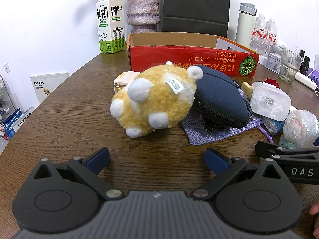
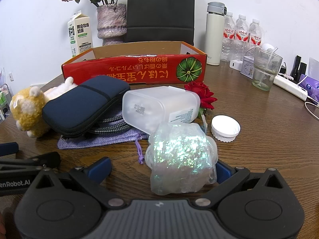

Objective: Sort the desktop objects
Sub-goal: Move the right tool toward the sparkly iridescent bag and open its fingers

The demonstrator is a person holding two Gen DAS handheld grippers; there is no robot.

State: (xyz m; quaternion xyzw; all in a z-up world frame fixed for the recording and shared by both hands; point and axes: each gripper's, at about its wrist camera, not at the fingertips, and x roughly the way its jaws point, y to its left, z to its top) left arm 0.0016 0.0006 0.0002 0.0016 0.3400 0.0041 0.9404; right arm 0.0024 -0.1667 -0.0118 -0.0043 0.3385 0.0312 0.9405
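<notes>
In the left wrist view my left gripper stands open over bare wood, just short of a yellow-and-white plush toy. Behind the plush, a navy zip case rests on a purple pouch. A red cardboard box, open on top, stands at the back. My right gripper is open too. An iridescent wrapped bundle sits between its fingers, close to the right one. Beyond it lie a translucent plastic box, a red rose and a white lid.
A milk carton, a vase, a thermos and water bottles line the back of the wooden table. A glass cup and a power strip are at the right.
</notes>
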